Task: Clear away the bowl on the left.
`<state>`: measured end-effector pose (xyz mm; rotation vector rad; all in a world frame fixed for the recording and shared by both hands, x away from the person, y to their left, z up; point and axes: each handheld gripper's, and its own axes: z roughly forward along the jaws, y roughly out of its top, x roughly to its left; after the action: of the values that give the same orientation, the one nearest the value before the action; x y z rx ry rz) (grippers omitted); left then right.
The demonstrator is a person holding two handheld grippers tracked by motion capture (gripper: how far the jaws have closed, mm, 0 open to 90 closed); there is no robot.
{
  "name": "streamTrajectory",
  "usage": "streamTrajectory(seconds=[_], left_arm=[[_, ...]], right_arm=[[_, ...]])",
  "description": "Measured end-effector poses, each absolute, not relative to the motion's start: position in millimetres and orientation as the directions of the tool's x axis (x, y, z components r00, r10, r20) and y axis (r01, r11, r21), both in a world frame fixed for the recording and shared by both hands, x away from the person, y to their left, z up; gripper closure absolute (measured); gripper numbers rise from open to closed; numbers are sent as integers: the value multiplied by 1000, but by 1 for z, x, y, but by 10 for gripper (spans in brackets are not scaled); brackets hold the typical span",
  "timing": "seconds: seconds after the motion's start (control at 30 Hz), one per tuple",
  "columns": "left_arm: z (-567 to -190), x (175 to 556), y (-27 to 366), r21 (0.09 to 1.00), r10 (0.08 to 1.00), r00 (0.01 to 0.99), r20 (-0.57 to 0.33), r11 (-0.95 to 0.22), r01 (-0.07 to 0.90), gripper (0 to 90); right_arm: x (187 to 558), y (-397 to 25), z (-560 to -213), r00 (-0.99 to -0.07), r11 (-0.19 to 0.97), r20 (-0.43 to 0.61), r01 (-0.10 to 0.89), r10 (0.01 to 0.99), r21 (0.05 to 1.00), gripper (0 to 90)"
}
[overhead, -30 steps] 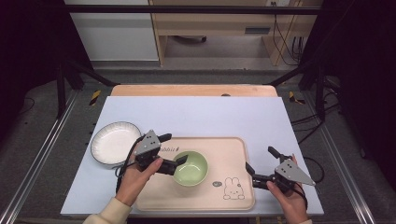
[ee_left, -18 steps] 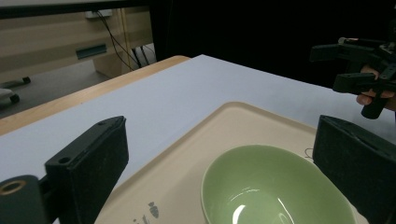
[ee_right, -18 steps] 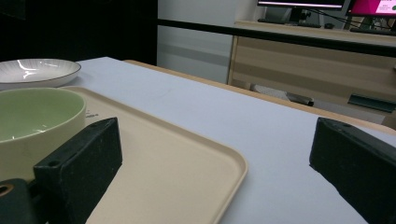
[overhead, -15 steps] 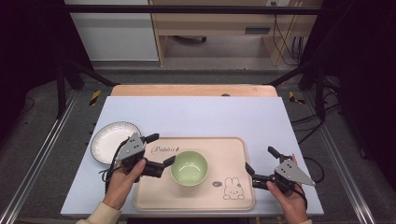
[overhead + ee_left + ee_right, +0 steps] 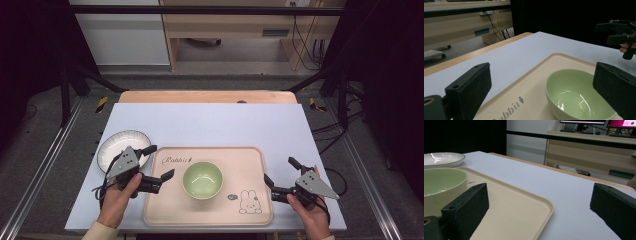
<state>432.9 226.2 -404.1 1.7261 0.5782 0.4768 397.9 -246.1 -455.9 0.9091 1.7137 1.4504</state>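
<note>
Your left gripper (image 5: 156,162) is hovering at the left edge of the beige tray (image 5: 250,210), its fingers (image 5: 471,87) spread wide and gripping nothing. The green bowl (image 5: 202,179) is sitting upright in the middle of that tray, just beyond your left gripper and apart from it; in the left gripper view the bowl (image 5: 576,95) is lying between the two fingers' lines but farther out. Your right gripper (image 5: 281,172) is waiting at the tray's right edge, fingers (image 5: 467,206) also standing wide apart and empty. The white plate (image 5: 117,145) is resting on the table (image 5: 210,122) left of the tray, seemingly partly under your left gripper, though contact is hard to judge.
</note>
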Motion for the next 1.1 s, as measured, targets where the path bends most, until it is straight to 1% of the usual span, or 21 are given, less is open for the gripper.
streamTrajectory(seconds=[0.3, 0.6, 0.7, 0.77, 0.9, 1.03, 1.1], left_arm=[[-410, 430, 246, 974, 641, 768, 14, -181, 134, 23], [-420, 429, 267, 978, 683, 731, 4, -155, 140, 30], [-424, 428, 275, 976, 701, 713, 10, -161, 144, 36], [-428, 427, 280, 978, 714, 700, -1, -147, 151, 37], [-437, 424, 288, 976, 733, 680, 6, -152, 155, 36], [-443, 420, 299, 979, 749, 662, -21, -118, 165, 35], [-447, 419, 304, 976, 756, 655, -19, -127, 175, 34]], right_arm=[[398, -245, -456, -507, 125, -73, 68, 859, 990, 23], [398, -245, -456, -507, 124, -72, 69, 859, 990, 24], [398, -245, -456, -506, 119, -68, 69, 860, 990, 22], [398, -244, -456, -511, 111, -60, 69, 858, 991, 23], [398, -242, -456, -517, 123, -71, 67, 853, 990, 23], [398, -243, -456, -515, 120, -68, 69, 854, 990, 23], [397, -243, -456, -515, 117, -63, 73, 855, 990, 23]])
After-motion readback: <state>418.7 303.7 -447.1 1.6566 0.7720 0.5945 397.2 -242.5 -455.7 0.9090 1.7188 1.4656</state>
